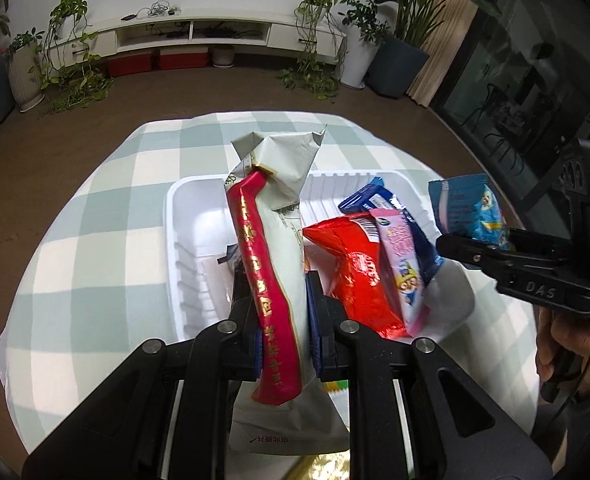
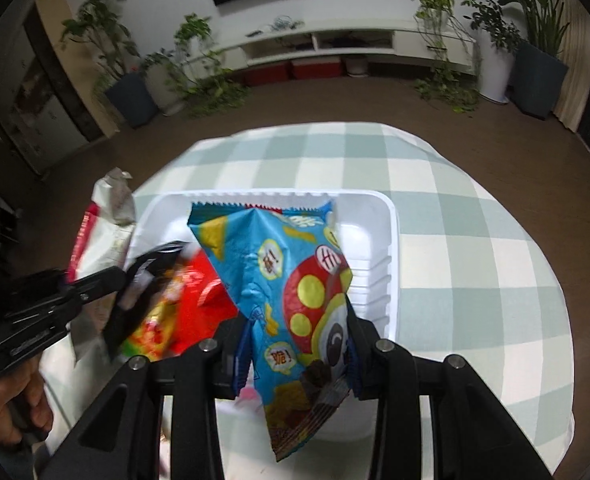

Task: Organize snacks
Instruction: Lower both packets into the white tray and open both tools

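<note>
My left gripper is shut on a tall white packet with a red band, held over the white bin. Inside the bin lean a red bag, a pink cartoon pack and a dark blue pack. My right gripper is shut on a blue cartoon snack bag, held above the white bin. That blue snack bag also shows at the right of the left wrist view. The white packet and red bag appear at the left of the right wrist view.
The bin stands on a round table under a green and white checked cloth. A gold wrapper lies at the near edge. A hand grips the right tool. Beyond the table are brown floor, potted plants and a white low cabinet.
</note>
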Demonstrator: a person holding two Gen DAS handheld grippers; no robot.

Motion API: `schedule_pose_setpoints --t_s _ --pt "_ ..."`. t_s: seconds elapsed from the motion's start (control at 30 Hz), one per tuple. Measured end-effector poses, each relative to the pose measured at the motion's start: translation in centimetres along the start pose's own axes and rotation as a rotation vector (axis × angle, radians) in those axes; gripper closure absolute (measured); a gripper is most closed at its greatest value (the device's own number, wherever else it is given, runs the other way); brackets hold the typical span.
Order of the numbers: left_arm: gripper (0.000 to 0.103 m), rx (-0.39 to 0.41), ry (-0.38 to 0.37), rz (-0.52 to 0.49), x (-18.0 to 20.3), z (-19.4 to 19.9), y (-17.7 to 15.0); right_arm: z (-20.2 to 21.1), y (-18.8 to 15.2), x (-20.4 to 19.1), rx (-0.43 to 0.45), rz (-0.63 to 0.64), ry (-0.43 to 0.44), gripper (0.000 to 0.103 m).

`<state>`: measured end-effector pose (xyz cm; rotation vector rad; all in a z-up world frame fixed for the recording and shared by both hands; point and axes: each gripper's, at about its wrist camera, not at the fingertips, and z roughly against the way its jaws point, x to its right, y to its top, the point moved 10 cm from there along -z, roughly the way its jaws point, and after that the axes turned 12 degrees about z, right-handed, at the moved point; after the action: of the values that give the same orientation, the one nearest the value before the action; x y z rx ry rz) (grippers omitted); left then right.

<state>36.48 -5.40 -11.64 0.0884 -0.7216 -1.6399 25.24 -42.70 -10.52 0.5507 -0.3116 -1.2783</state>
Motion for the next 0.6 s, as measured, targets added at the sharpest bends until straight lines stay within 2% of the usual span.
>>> schedule_pose_setpoints --t_s 0.2,0.4,0.5,0.6 --pt "0.085 -0.012 0.016 -0.009 0.1 -2.6 0.2 -2.9 -1.3 1.2 -0.072 -0.001 -0.063 0.063" --pt "0.084 -0.037 0.025 -0.024 -0.2 -4.9 -0.2 -4.0 -2.1 1.3 -0.087 0.010 -0.074 0.062" --pt "0.083 -0.033 0.021 -0.017 -0.5 -5.3 -0.2 -3.9 -2.1 1.2 -0.076 0.004 -0.062 0.060" --pt "0.081 -0.023 0.018 -0.020 -0.6 -5.1 -0.1 -3.9 -2.2 1.2 -0.074 -0.009 -0.052 0.051"
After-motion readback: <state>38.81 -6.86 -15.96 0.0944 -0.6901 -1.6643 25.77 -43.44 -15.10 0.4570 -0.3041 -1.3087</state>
